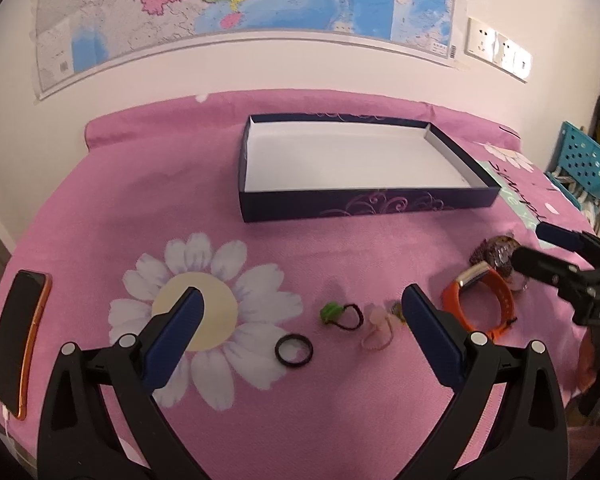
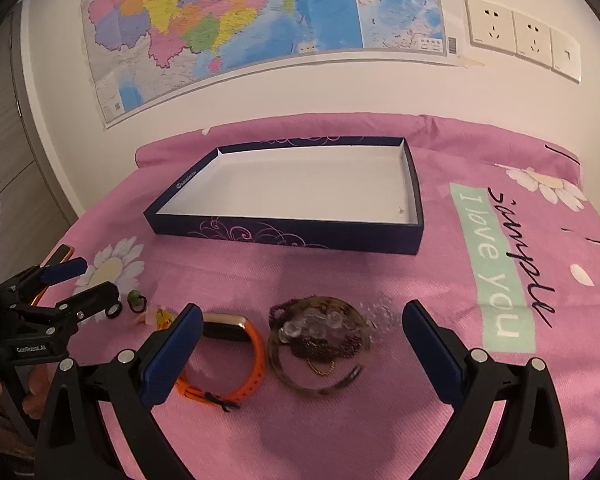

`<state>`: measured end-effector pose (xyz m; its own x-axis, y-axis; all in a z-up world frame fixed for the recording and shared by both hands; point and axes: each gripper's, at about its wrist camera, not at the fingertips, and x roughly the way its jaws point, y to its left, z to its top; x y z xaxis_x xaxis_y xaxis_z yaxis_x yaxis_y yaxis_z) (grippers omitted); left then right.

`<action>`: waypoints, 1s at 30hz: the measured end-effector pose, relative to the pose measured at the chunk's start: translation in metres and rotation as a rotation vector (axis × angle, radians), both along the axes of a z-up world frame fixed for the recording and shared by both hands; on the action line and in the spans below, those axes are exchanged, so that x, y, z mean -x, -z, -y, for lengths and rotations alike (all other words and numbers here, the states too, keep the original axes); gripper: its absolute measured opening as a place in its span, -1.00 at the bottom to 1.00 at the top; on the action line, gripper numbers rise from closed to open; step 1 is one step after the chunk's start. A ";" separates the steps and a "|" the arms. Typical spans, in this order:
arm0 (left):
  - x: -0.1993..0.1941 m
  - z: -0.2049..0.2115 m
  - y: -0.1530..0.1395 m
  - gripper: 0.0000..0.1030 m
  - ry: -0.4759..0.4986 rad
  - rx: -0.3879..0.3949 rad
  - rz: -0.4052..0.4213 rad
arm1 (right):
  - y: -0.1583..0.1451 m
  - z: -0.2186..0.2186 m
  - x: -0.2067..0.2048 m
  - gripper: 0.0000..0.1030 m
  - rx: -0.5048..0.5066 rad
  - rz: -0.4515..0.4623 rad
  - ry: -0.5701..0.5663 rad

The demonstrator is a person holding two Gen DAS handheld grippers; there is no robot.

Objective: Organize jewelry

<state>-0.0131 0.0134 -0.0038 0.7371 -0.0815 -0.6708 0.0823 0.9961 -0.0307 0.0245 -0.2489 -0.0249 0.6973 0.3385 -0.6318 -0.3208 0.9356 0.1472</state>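
Both claws hang released above the pink cloth [image 2: 340, 272]. The left gripper [image 1: 300, 308] spreads over a black ring [image 1: 294, 350], a green hair tie [image 1: 340, 314] and a pink piece [image 1: 376, 328]; the right gripper [image 2: 302, 322] frames the orange watch [image 2: 236, 356] and a bracelet pile [image 2: 320, 340]. The empty navy box [image 2: 292, 236] sits at twelve o'clock, a phone [image 1: 18, 340] at nine.

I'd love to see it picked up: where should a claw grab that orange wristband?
Probably the orange wristband is best pinched across its strap, on the arc away from the gold-edged display. It lies flat as an open loop on the pink cloth, so the open right claw could come straight down, one finger inside the loop, one outside.
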 end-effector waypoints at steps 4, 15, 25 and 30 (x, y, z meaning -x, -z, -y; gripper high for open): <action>0.004 -0.003 0.004 0.89 0.027 0.002 -0.013 | 0.001 0.003 0.003 0.87 -0.005 -0.011 -0.020; 0.014 0.036 -0.001 0.89 0.247 0.030 -0.025 | 0.003 0.020 -0.001 0.83 -0.041 -0.043 -0.003; 0.005 0.071 0.010 0.52 0.352 0.013 -0.095 | 0.012 0.029 -0.004 0.45 -0.052 -0.085 0.001; 0.003 0.076 0.013 0.27 0.374 0.020 -0.115 | 0.014 0.030 -0.005 0.17 -0.060 -0.100 -0.007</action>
<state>-0.0160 -0.0625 -0.0169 0.5741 -0.3444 -0.7428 0.4343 0.8972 -0.0803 0.0299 -0.2793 -0.0390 0.6290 0.3824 -0.6769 -0.3085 0.9219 0.2342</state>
